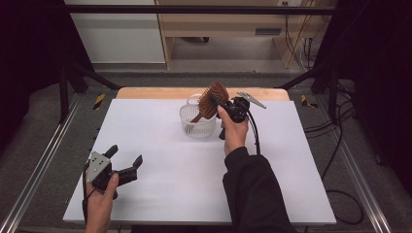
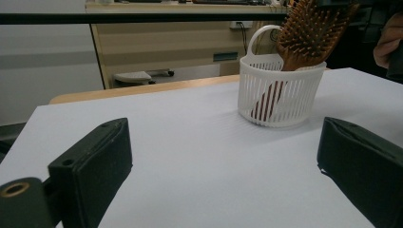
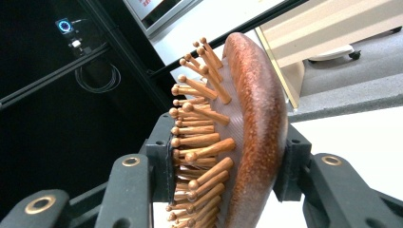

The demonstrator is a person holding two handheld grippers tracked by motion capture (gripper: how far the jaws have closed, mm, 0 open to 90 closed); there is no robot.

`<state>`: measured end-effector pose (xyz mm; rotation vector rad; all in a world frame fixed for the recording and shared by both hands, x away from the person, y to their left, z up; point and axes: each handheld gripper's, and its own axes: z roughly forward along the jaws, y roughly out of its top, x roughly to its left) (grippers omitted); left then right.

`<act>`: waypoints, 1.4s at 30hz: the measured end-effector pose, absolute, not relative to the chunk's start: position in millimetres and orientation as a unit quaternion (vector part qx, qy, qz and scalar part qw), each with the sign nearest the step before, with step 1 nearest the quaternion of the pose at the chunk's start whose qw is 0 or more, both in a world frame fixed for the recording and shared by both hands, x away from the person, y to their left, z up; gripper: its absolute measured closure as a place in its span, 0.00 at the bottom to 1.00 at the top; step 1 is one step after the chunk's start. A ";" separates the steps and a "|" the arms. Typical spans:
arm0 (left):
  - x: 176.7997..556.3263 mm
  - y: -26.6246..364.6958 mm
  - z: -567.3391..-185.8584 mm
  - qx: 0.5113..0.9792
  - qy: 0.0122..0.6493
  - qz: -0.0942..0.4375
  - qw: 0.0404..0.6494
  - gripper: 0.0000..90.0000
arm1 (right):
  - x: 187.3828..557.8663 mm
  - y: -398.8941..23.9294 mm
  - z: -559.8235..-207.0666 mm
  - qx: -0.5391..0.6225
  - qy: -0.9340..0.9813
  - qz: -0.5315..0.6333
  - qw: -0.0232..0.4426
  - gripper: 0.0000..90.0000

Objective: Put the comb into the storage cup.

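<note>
Left tongs (image 1: pixel 127 158) wide, idle; right tongs (image 1: pixel 218 103) clamped on hairbrush (image 1: pixel 213 99) head, handle in basket (image 1: pixel 197 127).

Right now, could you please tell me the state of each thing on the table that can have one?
Brown wooden paddle hairbrush: tilted, handle down inside the basket, head clamped.
White slotted plastic basket: upright on the white table, holding the brush handle.
Right tongs: shut on the brush head, one pad on the bristle side, one on the back.
Left tongs: open, empty, apart from the basket.

Even overhead light, soft shadows, dark edges
</note>
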<state>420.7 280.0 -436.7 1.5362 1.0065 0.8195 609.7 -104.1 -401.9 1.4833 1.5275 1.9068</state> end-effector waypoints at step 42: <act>420.6 279.7 -436.8 0.646 0.422 0.343 0.536 0.05 | 611.4 -116.0 -406.5 0.499 0.558 0.649 0.138 0.52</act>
